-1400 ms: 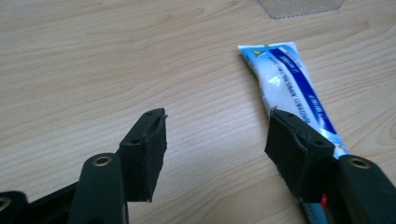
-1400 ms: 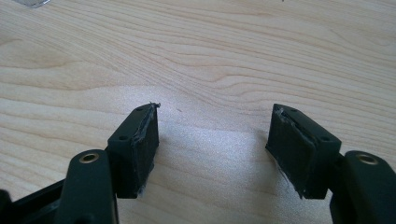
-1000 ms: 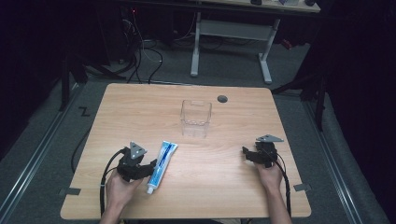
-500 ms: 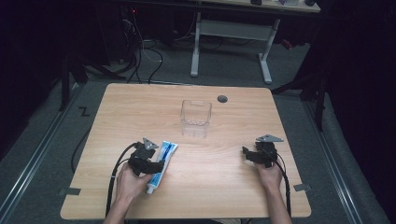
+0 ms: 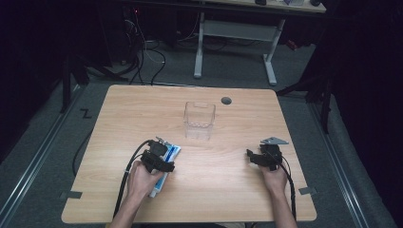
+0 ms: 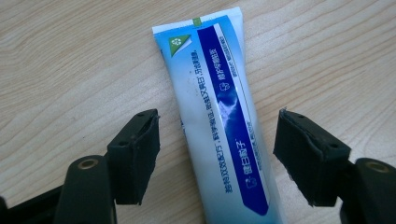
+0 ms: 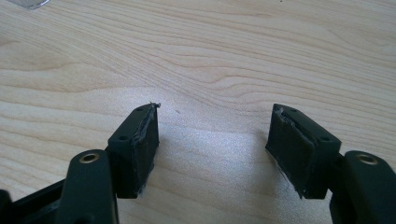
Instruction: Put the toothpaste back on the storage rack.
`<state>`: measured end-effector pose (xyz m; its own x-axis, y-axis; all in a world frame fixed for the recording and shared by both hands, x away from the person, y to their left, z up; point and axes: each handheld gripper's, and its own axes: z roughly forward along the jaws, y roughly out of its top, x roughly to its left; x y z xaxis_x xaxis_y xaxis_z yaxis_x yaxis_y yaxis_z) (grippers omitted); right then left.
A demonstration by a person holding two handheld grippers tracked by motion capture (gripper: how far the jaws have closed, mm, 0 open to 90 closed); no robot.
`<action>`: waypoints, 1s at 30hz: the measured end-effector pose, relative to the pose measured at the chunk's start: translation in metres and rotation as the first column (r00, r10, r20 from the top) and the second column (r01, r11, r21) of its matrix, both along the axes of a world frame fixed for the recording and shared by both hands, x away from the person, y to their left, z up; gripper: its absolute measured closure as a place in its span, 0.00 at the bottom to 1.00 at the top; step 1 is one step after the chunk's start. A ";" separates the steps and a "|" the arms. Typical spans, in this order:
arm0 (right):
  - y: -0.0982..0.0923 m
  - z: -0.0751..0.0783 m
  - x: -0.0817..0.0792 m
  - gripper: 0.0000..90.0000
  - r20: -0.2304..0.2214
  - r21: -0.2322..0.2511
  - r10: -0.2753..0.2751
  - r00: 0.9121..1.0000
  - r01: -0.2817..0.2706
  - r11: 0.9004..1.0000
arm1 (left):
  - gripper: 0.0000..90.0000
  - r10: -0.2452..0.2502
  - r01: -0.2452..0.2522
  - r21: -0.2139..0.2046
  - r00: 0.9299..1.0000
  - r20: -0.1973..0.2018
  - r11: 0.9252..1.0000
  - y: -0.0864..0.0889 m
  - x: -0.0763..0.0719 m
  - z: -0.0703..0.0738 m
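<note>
Toothpaste tube (image 6: 224,135): blue/white w/ printed text, flat crimped end pointing away, lying flat on wooden counter (image 6: 70,60), front-left area, not squeezed or lifted.

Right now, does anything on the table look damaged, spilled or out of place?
Nothing stands out. The toothpaste tube lies flat and intact on the table, between the open left tongs without touching them. The clear box stands upright, nothing spilled.
</note>
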<state>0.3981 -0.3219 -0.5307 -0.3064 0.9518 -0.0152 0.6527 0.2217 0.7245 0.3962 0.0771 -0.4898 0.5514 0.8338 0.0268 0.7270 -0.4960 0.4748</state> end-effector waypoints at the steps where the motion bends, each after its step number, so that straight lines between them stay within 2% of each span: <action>1: 0.000 0.000 0.000 0.38 0.000 0.000 0.000 1.000 0.000 1.000 | 0.35 0.000 0.000 0.008 1.000 -0.004 1.000 -0.002 0.001 0.000; 7: 0.000 0.000 0.000 0.38 0.000 0.000 0.000 1.000 0.000 1.000 | 0.34 0.021 -0.020 0.023 0.999 -0.035 1.000 -0.008 0.010 -0.001; 14: 0.000 0.000 0.000 0.38 0.000 0.001 0.000 1.000 0.000 1.000 | 0.33 0.043 -0.037 0.076 0.995 -0.085 0.996 -0.015 0.021 -0.010; 20: 0.000 0.000 0.000 0.38 0.000 0.001 -0.001 1.000 0.001 1.000 | 0.40 0.051 -0.044 0.070 0.993 -0.103 0.997 -0.016 0.025 -0.010; 26: 0.000 0.000 0.000 0.38 0.000 0.000 0.000 1.000 0.000 1.000 | 0.47 0.053 -0.049 0.039 0.990 -0.133 0.998 -0.015 0.028 -0.010; 30: 0.000 0.000 0.000 0.38 0.000 0.001 0.000 1.000 0.000 1.000 | 0.49 0.052 -0.047 0.039 0.989 -0.135 0.998 -0.015 0.028 -0.009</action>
<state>0.3981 -0.3219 -0.5307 -0.3061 0.9519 -0.0147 0.6527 0.2211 0.7247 0.4239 0.0623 -0.4992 0.5100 0.8600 -0.0159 0.8078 -0.4725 0.3525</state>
